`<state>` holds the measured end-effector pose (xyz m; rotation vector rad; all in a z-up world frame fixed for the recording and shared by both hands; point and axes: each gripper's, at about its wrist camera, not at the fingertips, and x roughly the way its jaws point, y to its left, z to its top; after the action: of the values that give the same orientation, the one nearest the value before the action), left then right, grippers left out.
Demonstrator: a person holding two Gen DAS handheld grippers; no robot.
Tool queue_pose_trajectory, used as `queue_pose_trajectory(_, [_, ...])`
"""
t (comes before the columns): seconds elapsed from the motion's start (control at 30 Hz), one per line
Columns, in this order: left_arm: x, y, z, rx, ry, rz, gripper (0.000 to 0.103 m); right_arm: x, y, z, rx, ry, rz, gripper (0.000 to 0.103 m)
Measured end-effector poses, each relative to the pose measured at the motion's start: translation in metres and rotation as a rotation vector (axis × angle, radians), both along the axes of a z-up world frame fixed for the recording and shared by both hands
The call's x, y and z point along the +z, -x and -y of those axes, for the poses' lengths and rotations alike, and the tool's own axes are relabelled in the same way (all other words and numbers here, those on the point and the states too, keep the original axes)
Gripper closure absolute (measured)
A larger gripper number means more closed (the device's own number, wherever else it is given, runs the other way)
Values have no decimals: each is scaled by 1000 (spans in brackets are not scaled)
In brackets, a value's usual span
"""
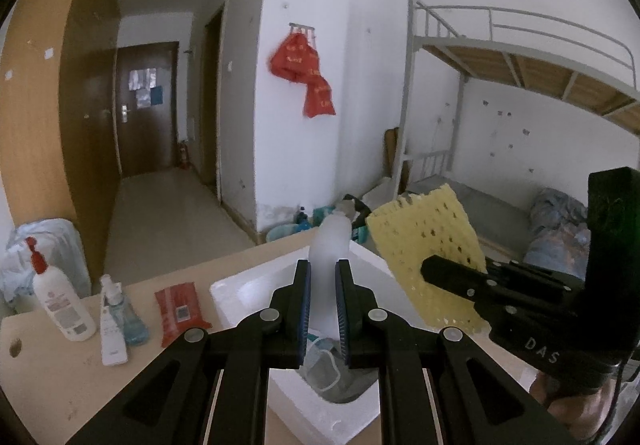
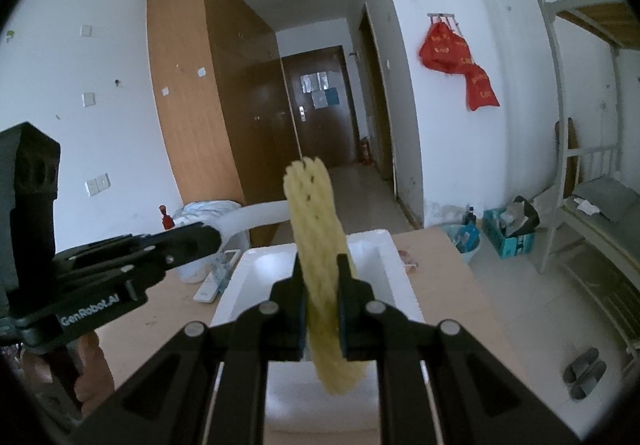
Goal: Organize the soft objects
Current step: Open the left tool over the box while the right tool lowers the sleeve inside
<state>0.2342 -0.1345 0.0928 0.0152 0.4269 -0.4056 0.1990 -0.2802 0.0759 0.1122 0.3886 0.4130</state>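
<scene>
The left tool (image 1: 323, 285) is pinching a pale, translucent foam sleeve (image 1: 329, 245) upright between its blue pads, and the right tool (image 2: 323, 285) is pinching a yellow foam net (image 2: 320, 245) that stands above its fingers and droops below them. Both pieces hang over the white foam box (image 1: 236, 291), which sits toward the far edge of the table (image 1: 48, 377); a face mask (image 1: 320, 361) already lies inside the box. In my judgement the step in hand is dropping these two soft pieces into the box. The risk comes from how light and springy they look: let go from above, the yellow foam net could catch the box wall or bounce out over the table's far edge onto the floor. The two tools are close together, so a careless swing could knock one against the other. The lotion bottle (image 1: 60, 297), the blue spray bottle (image 1: 128, 319) and the red wipes pack (image 1: 180, 309) stand near the left side of the box and could be tipped by a low sweep.
</scene>
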Motion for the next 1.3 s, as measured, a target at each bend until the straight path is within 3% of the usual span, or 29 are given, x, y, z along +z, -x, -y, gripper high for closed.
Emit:
queue_pose_trajectory(0.17, [-12, -14, 6, -4, -23, -39, 90, -1, -1, -2, 7, 4, -11, 88])
queue_pose_trajectory(0.47, [-18, -20, 10, 5, -50, -31, 70, -3, -7, -2, 2, 1, -25, 88])
queue_pose_trajectory(0.53, [-17, -19, 11, 11, -54, -24, 40, -3, -8, -2, 1, 3, -24, 88])
queue_pose_trajectory(0.73, [-11, -18, 3, 89, -56, 21, 0, -3, -8, -3, -1, 2, -25, 88])
queue_pose_trajectory(1.3, [9, -2, -57, 329, -14, 61, 0, -11, -30, -17, 62, 3, -47, 88])
